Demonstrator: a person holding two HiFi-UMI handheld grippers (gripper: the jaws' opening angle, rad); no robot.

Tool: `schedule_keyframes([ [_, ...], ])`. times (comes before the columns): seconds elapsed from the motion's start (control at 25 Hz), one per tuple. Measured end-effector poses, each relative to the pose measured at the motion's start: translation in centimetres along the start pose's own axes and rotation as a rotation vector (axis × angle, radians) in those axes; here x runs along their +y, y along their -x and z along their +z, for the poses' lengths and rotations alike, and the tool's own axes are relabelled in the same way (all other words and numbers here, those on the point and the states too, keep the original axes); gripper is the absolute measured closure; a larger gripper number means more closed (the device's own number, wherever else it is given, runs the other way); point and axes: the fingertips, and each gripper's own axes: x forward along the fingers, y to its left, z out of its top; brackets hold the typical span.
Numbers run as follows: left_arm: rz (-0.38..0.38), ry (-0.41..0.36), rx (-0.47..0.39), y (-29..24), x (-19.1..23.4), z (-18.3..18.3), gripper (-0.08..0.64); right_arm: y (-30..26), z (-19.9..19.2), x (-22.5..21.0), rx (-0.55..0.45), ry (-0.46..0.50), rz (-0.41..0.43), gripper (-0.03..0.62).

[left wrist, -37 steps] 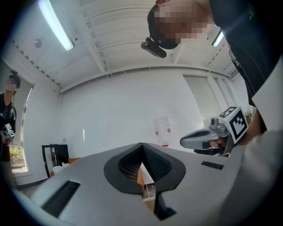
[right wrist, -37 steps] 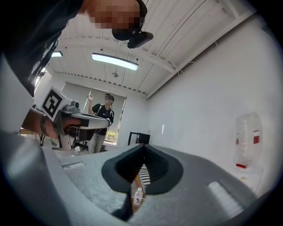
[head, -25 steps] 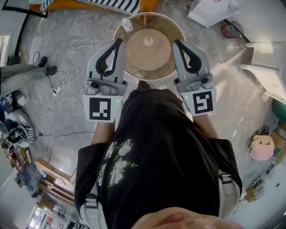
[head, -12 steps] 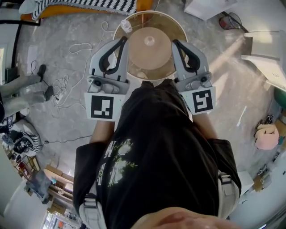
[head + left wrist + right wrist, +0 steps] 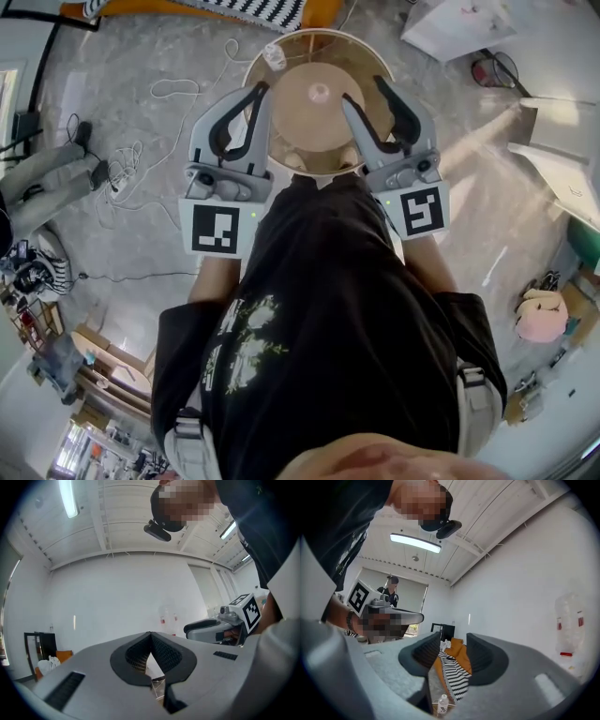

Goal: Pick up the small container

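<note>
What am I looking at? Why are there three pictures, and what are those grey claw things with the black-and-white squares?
A person in a black T-shirt holds one pair of grey tongs in each hand. The head view comes from a camera on the person's head, looking down. It shows the left tongs and the right tongs over a round table. The squares are markers fixed on the tongs. The other two pictures come from little cameras that ride on the tongs and look along their tips. The left tongs are closed, the right ones are open, and neither holds anything. A small clear bottle stands near the table's far edge. A striped cloth lies beyond it.
</note>
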Motion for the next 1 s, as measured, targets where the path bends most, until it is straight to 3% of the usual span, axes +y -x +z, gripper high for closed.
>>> schedule_keyframes([
  [0.32,0.072,-0.002,0.021,-3.1,-2.1,-1.0,0.557,1.0,-2.2,-3.4,0.023,0.012,0.066,0.427],
  [0.44,0.101,-0.001,0.025,-4.0,-2.4,-1.9,0.557,0.6,-3.7,-4.4,0.027,0.003,0.086,0.461],
  [0.72,0.143,-0.020,0.049,-6.0,-3.4,-5.6,0.557,0.1,-8.3,-5.3,0.046,-0.006,0.156,0.462],
  [1.0,0.157,-0.027,0.051,-7.7,-4.7,-10.1,0.557,0.9,-13.6,-6.3,0.097,-0.016,0.160,0.460],
])
